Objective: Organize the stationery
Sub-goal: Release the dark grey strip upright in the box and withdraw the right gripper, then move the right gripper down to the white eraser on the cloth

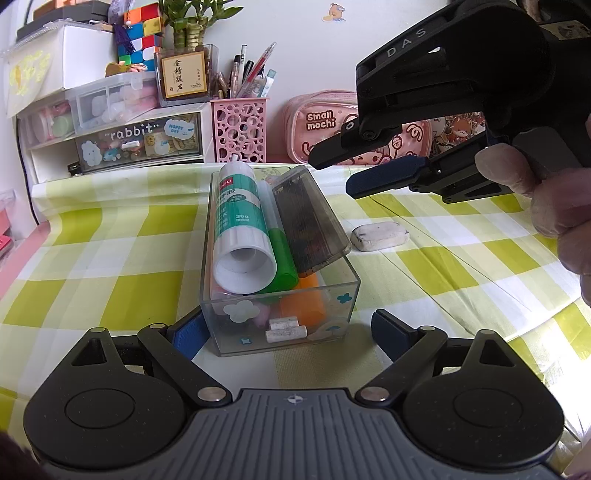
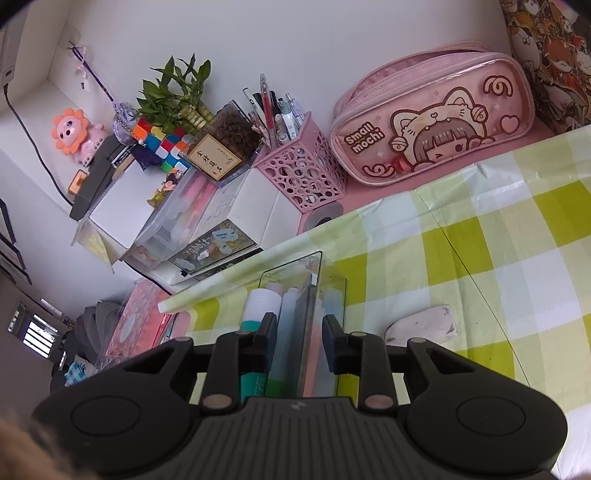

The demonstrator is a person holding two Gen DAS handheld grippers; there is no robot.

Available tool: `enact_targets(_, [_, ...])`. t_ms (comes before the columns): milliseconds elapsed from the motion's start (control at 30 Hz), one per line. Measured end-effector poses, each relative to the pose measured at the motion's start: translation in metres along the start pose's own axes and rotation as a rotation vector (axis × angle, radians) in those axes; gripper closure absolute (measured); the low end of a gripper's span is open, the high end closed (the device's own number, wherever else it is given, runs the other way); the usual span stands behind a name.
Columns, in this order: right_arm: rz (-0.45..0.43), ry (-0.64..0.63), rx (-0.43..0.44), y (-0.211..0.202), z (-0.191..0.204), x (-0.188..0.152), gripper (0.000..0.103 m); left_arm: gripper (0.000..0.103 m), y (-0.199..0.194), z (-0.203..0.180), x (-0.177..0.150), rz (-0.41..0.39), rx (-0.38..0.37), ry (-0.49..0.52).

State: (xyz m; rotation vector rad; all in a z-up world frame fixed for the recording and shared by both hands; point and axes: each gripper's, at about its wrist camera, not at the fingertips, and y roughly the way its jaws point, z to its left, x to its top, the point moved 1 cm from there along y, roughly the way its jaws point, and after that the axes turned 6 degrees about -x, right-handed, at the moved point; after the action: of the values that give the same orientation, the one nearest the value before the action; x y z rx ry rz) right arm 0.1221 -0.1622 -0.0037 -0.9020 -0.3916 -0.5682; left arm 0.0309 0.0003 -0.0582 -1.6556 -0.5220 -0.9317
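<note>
clear box (image 1: pixel 332 280) holds a glue stick (image 1: pixel 242 225) and a dark case (image 1: pixel 310 225); left gripper (image 1: pixel 286 332) straddles its near end, eraser (image 1: pixel 380 238) beside.

Right of the clear box (image 1: pixel 280 295), bare tabletop (image 1: pixel 461 266) lets my claw pass; only the eraser (image 1: pixel 380 237) lies near it.

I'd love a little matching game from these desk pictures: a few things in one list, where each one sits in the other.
Things:
1. glue stick
2. big eraser
3. pens
4. lucky bamboo

Places:
A. in the pink holder
B. loose on the checked cloth
C. in the clear tray
D. on top of the drawer unit

Pairs: 1-C, 2-B, 3-A, 4-D
</note>
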Motion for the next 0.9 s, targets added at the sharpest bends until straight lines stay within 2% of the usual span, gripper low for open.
enact_targets(167, [-0.022, -0.046, -0.052, -0.007, -0.007, 0.0, 0.074, 0.014, 0.0, 0.0, 0.0, 0.0, -0.001, -0.001])
enact_targets(433, [-0.058, -0.158, -0.183, -0.014, -0.023, -0.004, 0.063, 0.014, 0.0, 0.0, 0.0, 0.0, 0.0, 0.0])
enact_targets(633, [-0.051, -0.302, -0.267, -0.003, -0.021, -0.017, 0.055, 0.014, 0.0, 0.0, 0.0, 0.0, -0.001, -0.001])
enact_targets(733, [-0.04, -0.381, -0.288, 0.005, -0.016, -0.024, 0.052, 0.013, 0.0, 0.0, 0.0, 0.0, -0.001, -0.001])
enact_targets(900, [-0.029, -0.424, -0.298, 0.014, -0.014, -0.028, 0.052, 0.013, 0.0, 0.0, 0.0, 0.0, -0.001, -0.001])
